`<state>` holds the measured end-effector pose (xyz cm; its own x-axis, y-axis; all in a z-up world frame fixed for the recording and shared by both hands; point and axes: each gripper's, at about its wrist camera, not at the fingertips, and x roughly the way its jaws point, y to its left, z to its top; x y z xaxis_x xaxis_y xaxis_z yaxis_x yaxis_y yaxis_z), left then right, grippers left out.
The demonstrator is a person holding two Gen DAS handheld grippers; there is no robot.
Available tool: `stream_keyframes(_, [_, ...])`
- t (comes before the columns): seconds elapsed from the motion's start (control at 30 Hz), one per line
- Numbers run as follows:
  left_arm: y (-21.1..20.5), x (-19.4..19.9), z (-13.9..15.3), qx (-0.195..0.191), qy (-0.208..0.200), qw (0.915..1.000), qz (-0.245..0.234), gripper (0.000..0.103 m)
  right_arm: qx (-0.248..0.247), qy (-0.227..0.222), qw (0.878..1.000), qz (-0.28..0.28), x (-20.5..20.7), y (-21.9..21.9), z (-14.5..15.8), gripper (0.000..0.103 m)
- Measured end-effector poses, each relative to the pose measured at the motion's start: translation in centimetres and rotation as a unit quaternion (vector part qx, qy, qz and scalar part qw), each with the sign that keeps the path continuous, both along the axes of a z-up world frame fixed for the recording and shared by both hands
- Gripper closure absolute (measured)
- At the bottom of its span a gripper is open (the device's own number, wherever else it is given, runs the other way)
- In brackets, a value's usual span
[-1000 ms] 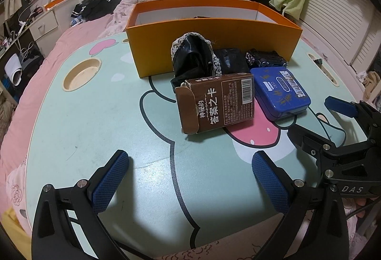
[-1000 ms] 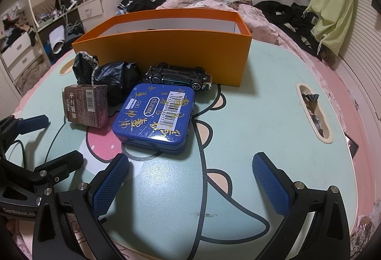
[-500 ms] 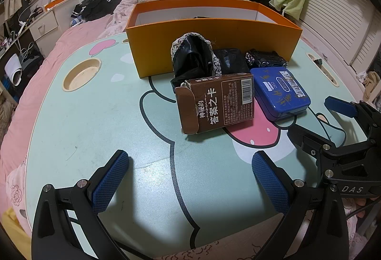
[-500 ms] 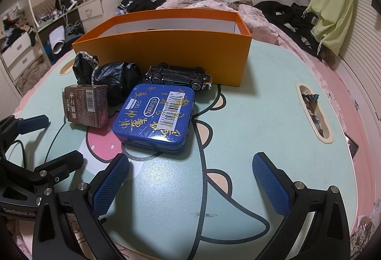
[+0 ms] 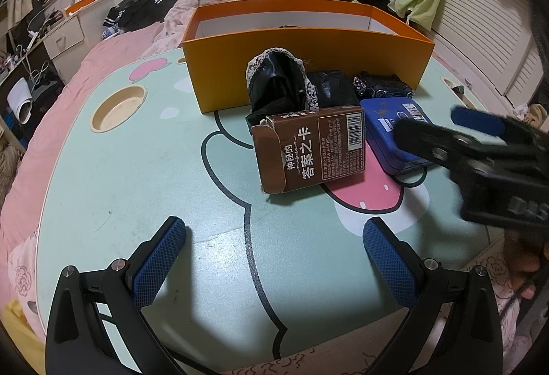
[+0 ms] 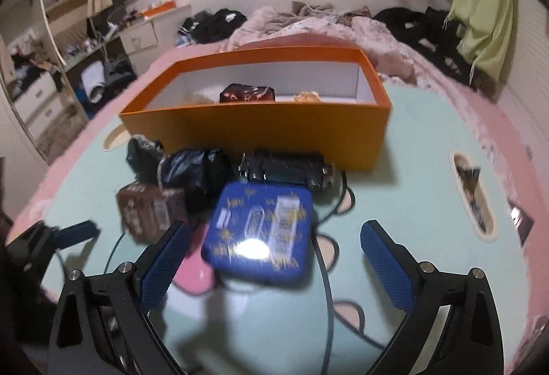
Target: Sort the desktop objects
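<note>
Desktop objects: all bunched together on the mint cartoon counter (image 5: pixel 144 169), just in front of the orange box (image 5: pixel 308 73)
Left tongs (image 5: pixel 274 258): held wide apart low over the counter, nothing gripped between the blue pads, brown carton well ahead of them
Cup hollow (image 5: pixel 118 107): sunk into the counter, off to the left of the pile
Black lace-trimmed pouch (image 5: pixel 278 83): leaned against the box front, right behind the carton
Brown carton (image 5: pixel 308 152): laid on its side, flap end open to the left, touching the pouch
Black bag (image 6: pixel 195 169): crumpled, tucked between the pouch and the toy car
Toy car (image 6: pixel 284 167): dark, parked along the box wall, just behind the tin
Blue tin (image 6: pixel 260 231): lying flat to the right of the carton, blurred in the right wrist view
Right tongs (image 6: pixel 274 261): spread open, blue tin seen between the two fingers, contact can't be made out
Orange box contents: a dark reddish item (image 6: pixel 248 93) and something pale seen inside, too blurry to name
</note>
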<state>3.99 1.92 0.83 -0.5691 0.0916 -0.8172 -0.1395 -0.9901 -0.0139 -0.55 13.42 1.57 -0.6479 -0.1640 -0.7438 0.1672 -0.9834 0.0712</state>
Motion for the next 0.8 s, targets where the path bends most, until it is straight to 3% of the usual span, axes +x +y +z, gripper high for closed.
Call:
stream_keyframes(0.07, [0.0,0.1,0.0,0.000,0.000,1.0000,0.000,0.000,0.021,-0.017,1.000,0.006,-0.8,-1.1,-0.7,0.005])
stream_keyframes(0.1, [0.0,0.1,0.0,0.000,0.000,1.0000,0.000,0.000,0.031,-0.029,0.999,0.008,-1.1,-1.4,-1.3,0.013])
stream_keyframes(0.13, [0.0,0.1,0.0,0.000,0.000,1.0000,0.000,0.000,0.033,-0.042,0.999,0.012,-1.4,-1.5,-1.8,0.015])
stream_keyframes(0.2, [0.0,0.1,-0.1,0.000,0.001,1.0000,0.000,0.000,0.036,-0.026,0.999,0.013,-1.1,-1.5,-1.8,0.034])
stream_keyframes(0.3, [0.0,0.1,0.0,0.000,0.000,1.0000,0.000,0.000,0.017,-0.013,1.000,0.023,-0.4,-1.2,-1.9,0.036])
stream_keyframes(0.47, [0.0,0.0,0.1,0.001,0.001,1.0000,0.000,0.000,-0.041,0.027,0.999,-0.012,1.5,1.5,-1.1,0.036])
stream_keyframes(0.77, [0.7,-1.7,1.8,0.023,0.011,0.9996,0.006,0.000,-0.062,0.059,0.995,-0.043,2.9,2.7,-0.1,0.036])
stream_keyframes(0.8, [1.0,-2.1,2.0,0.010,0.014,0.9998,0.007,0.000,-0.068,0.060,0.995,-0.048,2.9,3.2,0.0,0.036])
